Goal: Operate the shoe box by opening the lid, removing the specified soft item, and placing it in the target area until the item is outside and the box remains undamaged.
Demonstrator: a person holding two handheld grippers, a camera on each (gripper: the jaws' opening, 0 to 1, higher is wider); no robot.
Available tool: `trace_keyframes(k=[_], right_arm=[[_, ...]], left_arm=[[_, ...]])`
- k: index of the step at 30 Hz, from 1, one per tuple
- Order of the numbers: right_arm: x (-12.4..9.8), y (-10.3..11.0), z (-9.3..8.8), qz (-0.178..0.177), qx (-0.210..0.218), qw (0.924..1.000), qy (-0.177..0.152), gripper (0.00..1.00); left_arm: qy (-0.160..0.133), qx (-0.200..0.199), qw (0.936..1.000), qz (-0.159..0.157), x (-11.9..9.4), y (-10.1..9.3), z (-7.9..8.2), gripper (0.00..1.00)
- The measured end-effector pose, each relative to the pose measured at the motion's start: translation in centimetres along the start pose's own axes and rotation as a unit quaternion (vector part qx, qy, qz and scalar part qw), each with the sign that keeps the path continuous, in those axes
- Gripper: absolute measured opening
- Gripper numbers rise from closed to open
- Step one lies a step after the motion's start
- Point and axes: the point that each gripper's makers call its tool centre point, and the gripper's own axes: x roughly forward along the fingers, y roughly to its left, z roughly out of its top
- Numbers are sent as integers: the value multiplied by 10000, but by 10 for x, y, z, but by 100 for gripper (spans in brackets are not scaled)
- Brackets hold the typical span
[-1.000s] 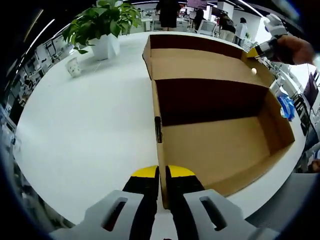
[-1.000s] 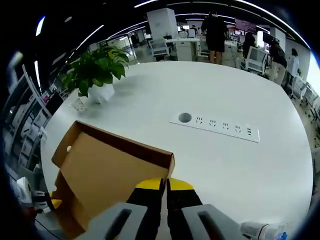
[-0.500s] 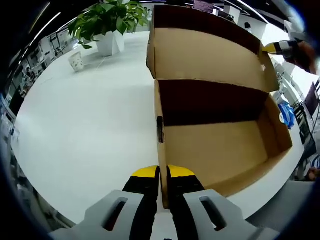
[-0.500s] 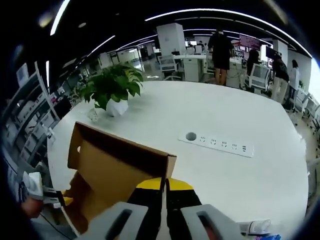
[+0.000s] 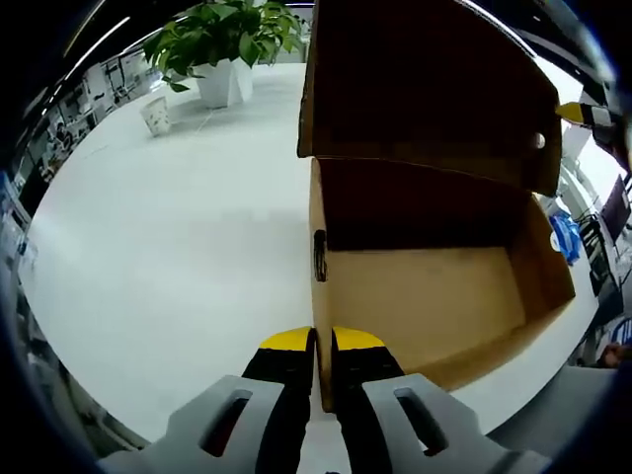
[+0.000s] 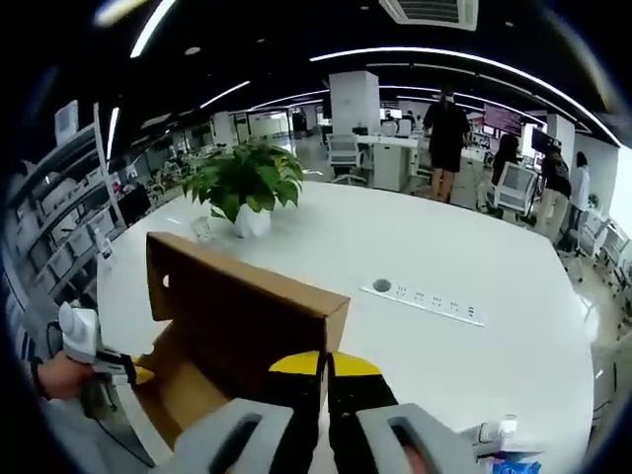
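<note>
An open cardboard shoe box (image 5: 434,286) stands on the white round table (image 5: 148,247). Its visible floor is bare cardboard. My left gripper (image 5: 324,341) is shut on the box's near side wall at the corner. The lid (image 5: 425,89) stands upright over the back wall, its inner side in shadow. At the lid's far right corner, the yellow tip of my right gripper (image 5: 581,112) shows. In the right gripper view, my right gripper (image 6: 324,357) is shut on the lid's (image 6: 237,306) top edge. The left gripper (image 6: 133,373), held in a hand, is at the lower left.
A potted plant (image 5: 222,39) and a small cup (image 5: 153,117) stand at the table's far side. A blue item (image 5: 568,237) lies right of the box. A socket strip (image 6: 425,298) is set in the tabletop. People stand by desks beyond.
The lid has swung up from leaning back to standing upright, with my right gripper rising along with it. The left gripper has kept its hold on the box wall.
</note>
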Motion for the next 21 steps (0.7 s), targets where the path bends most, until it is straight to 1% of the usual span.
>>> trace_keyframes(k=[6, 7, 9, 11, 14, 16, 21], right_arm=[[-14, 7, -10, -93, -142, 9996, -237, 0], [-17, 8, -12, -145, -155, 9993, -319, 0], [-22, 12, -17, -175, -213, 9989, -387, 0], [-27, 16, -21, -221, -265, 9983, -460, 0], [-33, 21, -28, -273, -292, 9977, -540, 0], [-37, 24, -33, -313, -283, 9973, -605, 0], [-45, 33, -46, -371, -347, 9963, -691, 0]], left_arm=[[-43, -52, 10000, -58, -1, 0, 0, 4], [-85, -85, 9999, -120, -1, -1, 0, 4], [-128, -119, 9996, -205, -1, 0, 0, 5], [-195, -116, 9991, -362, -2, -2, 1, 6], [-204, -1, 9985, -507, -2, -4, 2, 8], [-241, 161, 9977, -617, -2, -6, 2, 9], [-359, 181, 9950, -915, -5, -8, 1, 13]])
